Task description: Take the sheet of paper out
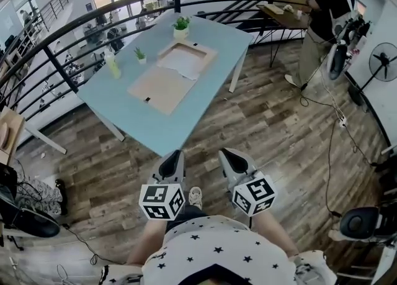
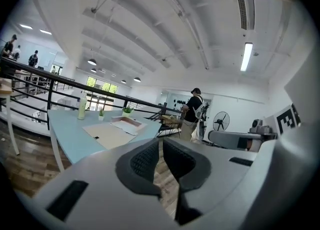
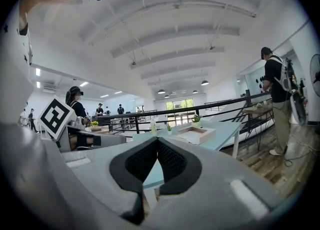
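Broadly, the wooden floor (image 1: pixel 279 128) lies open along the near and right sides of the light blue table (image 1: pixel 211 100), while a dark railing (image 1: pixel 68 29) runs close along the table's far and left edges. The table's near corner points toward the two grippers, which are held side by side short of that corner, over bare floor and well apart from everything on the tabletop. The left gripper (image 1: pixel 175 154) has its jaws closed together, with the pads meeting at the tips, only a sliver of floor showing behind them and nothing held. The right gripper (image 1: pixel 227 152) is the same, jaws together and empty. Toward the table's far end sits a shallow open wooden box (image 1: pixel 201 48). The white sheet of paper (image 1: pixel 182 62) lies inside it, its near edge lapping over the rim. A flat board (image 1: pixel 162 88) lies at the table's middle, just beside the box. A pale bottle (image 1: pixel 113 65) stands near the table's left edge, a potted plant (image 1: pixel 181 26) stands at its far corner, and a smaller plant (image 1: pixel 141 55) is between bottle and box.
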{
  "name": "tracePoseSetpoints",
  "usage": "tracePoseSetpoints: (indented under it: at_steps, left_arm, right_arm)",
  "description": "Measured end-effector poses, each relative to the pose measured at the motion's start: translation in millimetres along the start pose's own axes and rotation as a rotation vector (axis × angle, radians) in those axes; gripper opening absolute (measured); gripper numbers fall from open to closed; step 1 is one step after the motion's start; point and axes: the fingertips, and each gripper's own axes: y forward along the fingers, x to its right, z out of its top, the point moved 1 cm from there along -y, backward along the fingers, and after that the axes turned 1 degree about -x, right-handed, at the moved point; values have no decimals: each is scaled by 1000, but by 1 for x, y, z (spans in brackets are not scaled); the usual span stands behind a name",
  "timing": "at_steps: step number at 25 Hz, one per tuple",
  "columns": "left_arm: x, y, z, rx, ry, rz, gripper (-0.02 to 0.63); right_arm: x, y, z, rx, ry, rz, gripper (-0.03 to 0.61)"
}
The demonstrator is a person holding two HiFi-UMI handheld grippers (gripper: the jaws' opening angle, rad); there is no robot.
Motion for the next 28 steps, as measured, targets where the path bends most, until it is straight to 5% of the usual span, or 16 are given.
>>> tracePoseSetpoints:
  at_steps: [17, 28]
  left_arm:
    - [-79, 135, 54, -30, 11, -2, 63]
    - [-124, 175, 64, -31, -5, -12, 130]
  right_arm:
    - [74, 141, 27, -34, 24, 37, 32]
    - [93, 198, 28, -62, 10, 40, 135]
